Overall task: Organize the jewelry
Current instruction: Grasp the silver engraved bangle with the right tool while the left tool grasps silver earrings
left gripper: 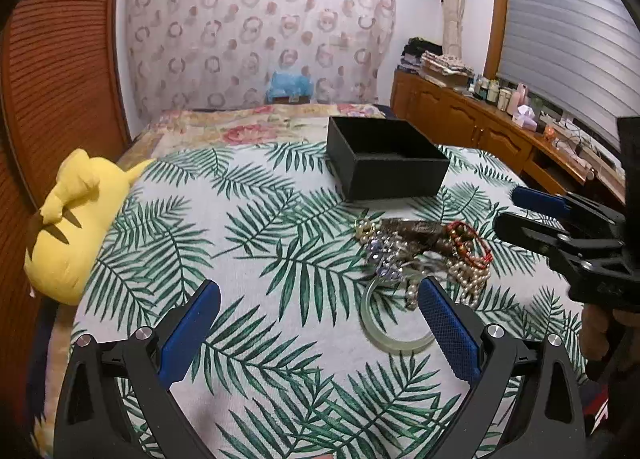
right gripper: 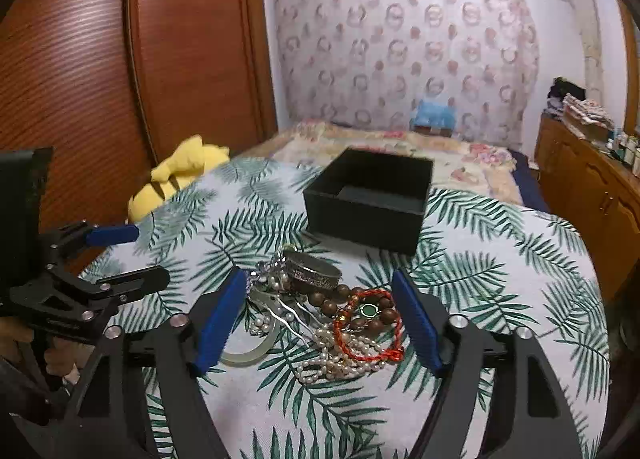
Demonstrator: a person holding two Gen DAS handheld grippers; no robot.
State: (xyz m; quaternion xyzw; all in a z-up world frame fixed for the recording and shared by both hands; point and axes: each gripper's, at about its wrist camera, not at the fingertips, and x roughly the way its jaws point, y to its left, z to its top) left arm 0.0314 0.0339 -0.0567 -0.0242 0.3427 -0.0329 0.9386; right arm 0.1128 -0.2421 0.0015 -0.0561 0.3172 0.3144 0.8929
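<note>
A tangled pile of jewelry (left gripper: pixel 424 255) (right gripper: pixel 320 315) lies on the leaf-print cloth (left gripper: pixel 256 235). In it I see a pale green bangle (left gripper: pixel 396 343) (right gripper: pixel 248 355), a silver cuff (right gripper: pixel 316 271), brown wooden beads (right gripper: pixel 332 299), pearl strands (right gripper: pixel 336 363) and a red cord bracelet with a green stone (right gripper: pixel 370 311). Behind the pile stands an open, empty black box (left gripper: pixel 384 179) (right gripper: pixel 368 223). My right gripper (right gripper: pixel 319 277) (left gripper: pixel 510 208) is open, its blue pads either side of the pile without pressing on it. My left gripper (left gripper: pixel 320 287) (right gripper: pixel 150 255) is open and empty, left of the pile.
A yellow plush toy (left gripper: pixel 72 219) (right gripper: pixel 176 175) lies at the cloth's left edge against a wooden wardrobe (right gripper: pixel 80 79). A wooden sideboard (left gripper: pixel 460 119) with bottles runs along the right wall. A floral bedspread (left gripper: pixel 240 127) extends behind the box.
</note>
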